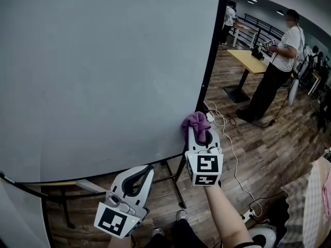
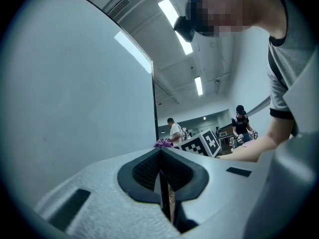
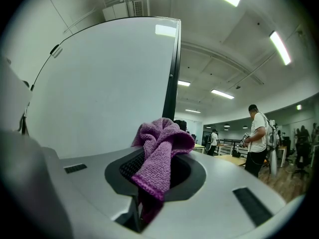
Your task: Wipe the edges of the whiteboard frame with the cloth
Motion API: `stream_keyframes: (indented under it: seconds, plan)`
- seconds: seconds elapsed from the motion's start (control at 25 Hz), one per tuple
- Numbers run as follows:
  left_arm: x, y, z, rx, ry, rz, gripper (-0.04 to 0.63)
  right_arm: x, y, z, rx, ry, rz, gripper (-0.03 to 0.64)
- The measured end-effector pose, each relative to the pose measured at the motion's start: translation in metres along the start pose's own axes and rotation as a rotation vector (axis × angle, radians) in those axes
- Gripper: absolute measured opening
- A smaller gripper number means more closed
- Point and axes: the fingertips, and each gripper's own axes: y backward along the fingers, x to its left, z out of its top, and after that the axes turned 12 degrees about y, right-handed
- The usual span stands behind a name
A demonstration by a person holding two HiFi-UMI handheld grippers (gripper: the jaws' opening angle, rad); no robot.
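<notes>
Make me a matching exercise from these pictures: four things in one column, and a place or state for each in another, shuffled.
1 purple terry cloth
2 left gripper
3 black whiteboard frame edge
4 pale wooden tabletop

A shut, empty
B clamped in right gripper
C upright along white board's right side
D beside standing person

Pairs: 1-B, 2-A, 3-C, 4-D

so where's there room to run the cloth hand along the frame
Open: the air beside the black frame edge, upward from the right gripper and its cloth, out to the yellow table. Crowded: under the board, with stand legs and the left gripper.
</notes>
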Motion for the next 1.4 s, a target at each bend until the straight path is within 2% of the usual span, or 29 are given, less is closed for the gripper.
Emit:
stream_keyframes:
  seconds: [0.8,1.0,1.4]
  plan:
    - [0.001,0.002,-0.018,0.054,0.035,0.026,0.017,0.023,0.001,-0.052,0.067,-0.014,0.06,0.069]
    - [0.005,0.003,-0.019,0.036,0.011,0.04,0.017,0.029,0.002,-0.065,0.087,-0.015,0.074,0.069]
    - [0.01,0.005,-0.022,0.035,0.009,0.066,0.017,0.041,0.001,-0.097,0.148,-0.024,0.11,0.069]
